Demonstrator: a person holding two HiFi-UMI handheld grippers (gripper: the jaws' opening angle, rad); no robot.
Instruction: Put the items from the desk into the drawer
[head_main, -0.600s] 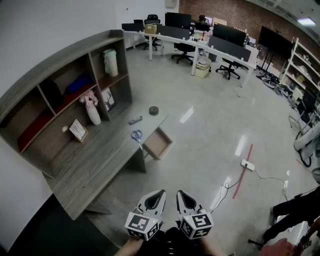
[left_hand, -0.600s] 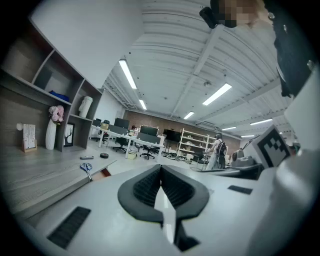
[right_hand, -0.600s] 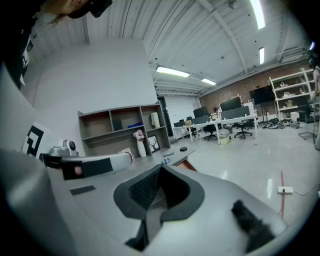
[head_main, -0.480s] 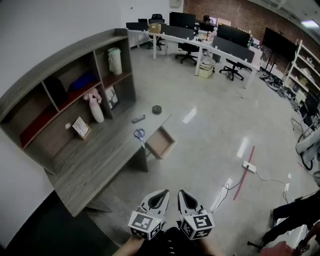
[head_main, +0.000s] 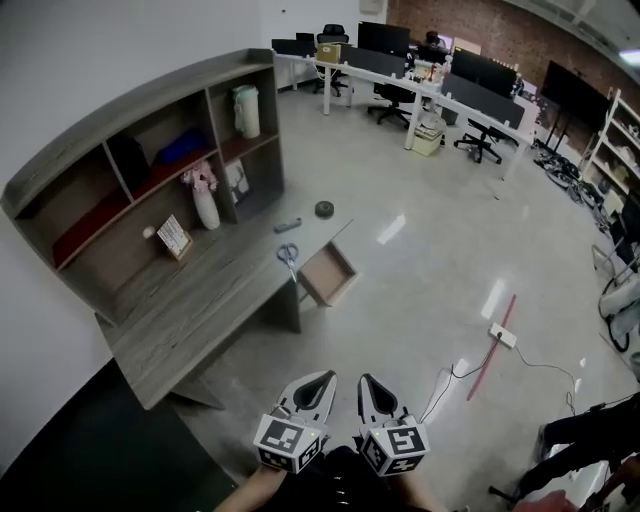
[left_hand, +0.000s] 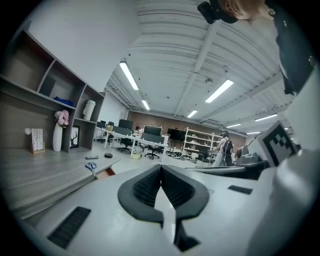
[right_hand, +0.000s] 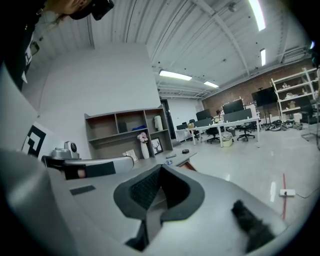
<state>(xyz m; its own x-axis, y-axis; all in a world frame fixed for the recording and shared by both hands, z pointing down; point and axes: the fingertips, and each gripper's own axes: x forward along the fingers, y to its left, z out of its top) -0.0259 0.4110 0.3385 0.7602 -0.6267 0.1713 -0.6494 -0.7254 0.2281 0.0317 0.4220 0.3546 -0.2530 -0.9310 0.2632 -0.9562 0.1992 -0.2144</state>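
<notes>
Scissors (head_main: 288, 253) with blue handles lie on the grey desk (head_main: 190, 310), close to its front edge. Right beside them the small drawer (head_main: 330, 273) is pulled out and looks empty, so it is ready for things to go in. A dark stick-shaped thing (head_main: 288, 225) lies a bit farther back; it is too small to tell what it is. A round dark roll (head_main: 324, 209) sits near the far corner. I think these three are the items for the drawer. None of them is in it yet.

At the back of the desk, under the shelves (head_main: 140, 130), stand a white vase (head_main: 207, 210) with pink flowers, a small card (head_main: 174, 237) and a picture frame (head_main: 238, 181). They are tucked against the back, out of the way.

The left gripper (head_main: 320, 380) and the right gripper (head_main: 364, 381) are low down, close to the person's body. They are side by side and well apart from the desk. The left one's jaws are pressed together with nothing between them. The right one's jaws are pressed together too, and it is empty as well. Both point ahead and a little down.

I think they are kept closed and close in because the desk is too far away to grab anything. The job looks like it has not started. The person would need to get closer and spread one gripper's jaws. The scissors could be a good first pick, since they lie nearest the drawer. They are flat and thin, so pinching them may be tricky.
</notes>
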